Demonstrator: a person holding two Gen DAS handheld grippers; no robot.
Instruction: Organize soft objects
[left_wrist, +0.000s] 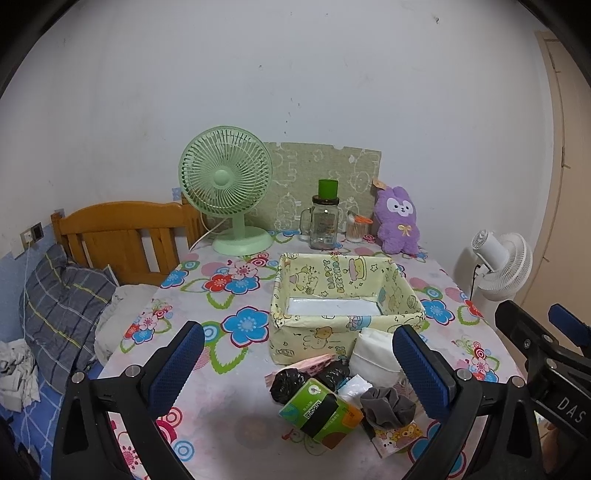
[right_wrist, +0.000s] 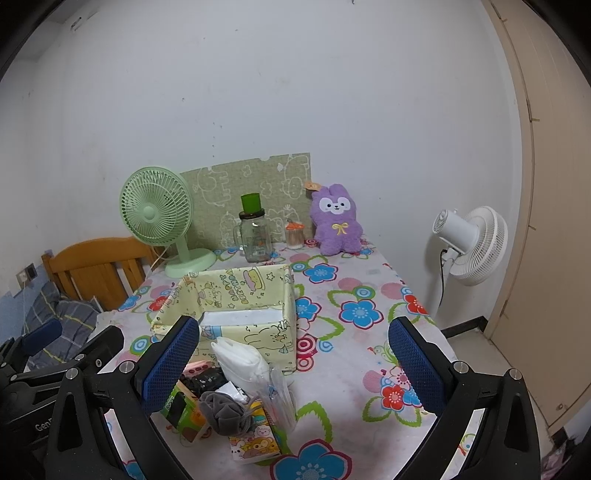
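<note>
A yellow cartoon-print fabric box (left_wrist: 343, 291) (right_wrist: 236, 295) stands open on the flowered table, with only a white liner inside. In front of it lies a heap of soft items: a green tissue pack (left_wrist: 319, 411) (right_wrist: 183, 408), black rolled bags (left_wrist: 286, 382), a pink item (left_wrist: 314, 363), a white folded pack (left_wrist: 375, 356) (right_wrist: 240, 360), a grey scrunchie (left_wrist: 386, 404) (right_wrist: 223, 411) and a small cartoon packet (right_wrist: 255, 445). My left gripper (left_wrist: 299, 363) is open above the heap. My right gripper (right_wrist: 293, 365) is open, the heap by its left finger.
At the table's back stand a green desk fan (left_wrist: 227, 188), a glass jar with a green cup (left_wrist: 325, 218), a cotton-swab pot (left_wrist: 356, 229) and a purple plush rabbit (left_wrist: 397, 219). A white floor fan (right_wrist: 469, 245) stands right of the table, a bed with a wooden headboard (left_wrist: 125, 236) left.
</note>
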